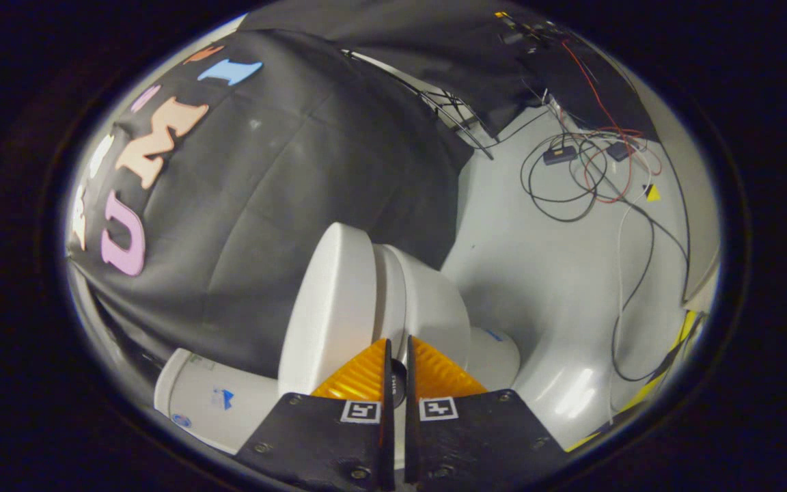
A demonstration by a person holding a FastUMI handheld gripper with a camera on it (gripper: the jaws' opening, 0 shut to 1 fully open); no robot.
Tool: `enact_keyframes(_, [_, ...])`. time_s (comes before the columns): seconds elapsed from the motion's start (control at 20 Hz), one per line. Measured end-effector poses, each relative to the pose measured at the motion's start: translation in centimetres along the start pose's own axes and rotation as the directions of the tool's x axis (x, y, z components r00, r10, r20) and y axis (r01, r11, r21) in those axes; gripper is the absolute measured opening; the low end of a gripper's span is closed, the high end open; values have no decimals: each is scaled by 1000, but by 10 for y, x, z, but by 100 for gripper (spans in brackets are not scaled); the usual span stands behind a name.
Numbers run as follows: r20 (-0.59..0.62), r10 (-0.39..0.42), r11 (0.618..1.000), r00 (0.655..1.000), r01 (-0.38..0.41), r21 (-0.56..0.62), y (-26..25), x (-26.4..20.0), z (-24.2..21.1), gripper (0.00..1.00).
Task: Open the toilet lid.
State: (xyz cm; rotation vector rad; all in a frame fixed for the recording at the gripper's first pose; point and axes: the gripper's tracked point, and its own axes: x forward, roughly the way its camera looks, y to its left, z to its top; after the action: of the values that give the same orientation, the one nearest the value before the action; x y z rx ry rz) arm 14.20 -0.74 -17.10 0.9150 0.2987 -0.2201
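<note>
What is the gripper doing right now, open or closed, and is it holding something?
Gripper: closed to a narrow slit at the edge of the toilet lid; whether both fingers press on the lid cannot be told.

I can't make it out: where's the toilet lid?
In the gripper view, the lid is just ahead of the nearly closed gripper, beside the seat.

Toilet lid (328, 307) looks like smooth glossy white plastic, gripper (398, 362) pads are ridged orange rubbery stuff, booth wall (284, 178) is matt black cloth.
</note>
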Motion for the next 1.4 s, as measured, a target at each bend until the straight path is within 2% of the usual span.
enact_keyframes(0.25, [-2, 24, 985, 1000, -24, 169, 3, -3, 0, 6])
enact_keyframes(0.3, [-16, 61, 976, 998, -56, 208, 8, -3, -5, 6])
enact_keyframes(0.4, [-13, 78, 969, 997, -73, 238, 10, 0, -8, 10])
enact_keyframes(0.6, [-49, 91, 974, 995, -79, 212, 14, -2, -14, 9])
enact_keyframes(0.75, [-47, 106, 964, 993, -91, 250, 18, 1, -16, 10])
enact_keyframes(1.0, [-56, 136, 965, 989, -120, 234, 23, -1, -20, 9])
enact_keyframes(1.15, [-62, 91, 986, 994, -81, 145, 29, -6, -18, 7])
enact_keyframes(1.25, [-53, 94, 992, 994, -89, 93, 42, -13, -11, 7])
enact_keyframes(1.4, [-12, 126, 989, 992, -124, 77, 66, -23, 3, 7])
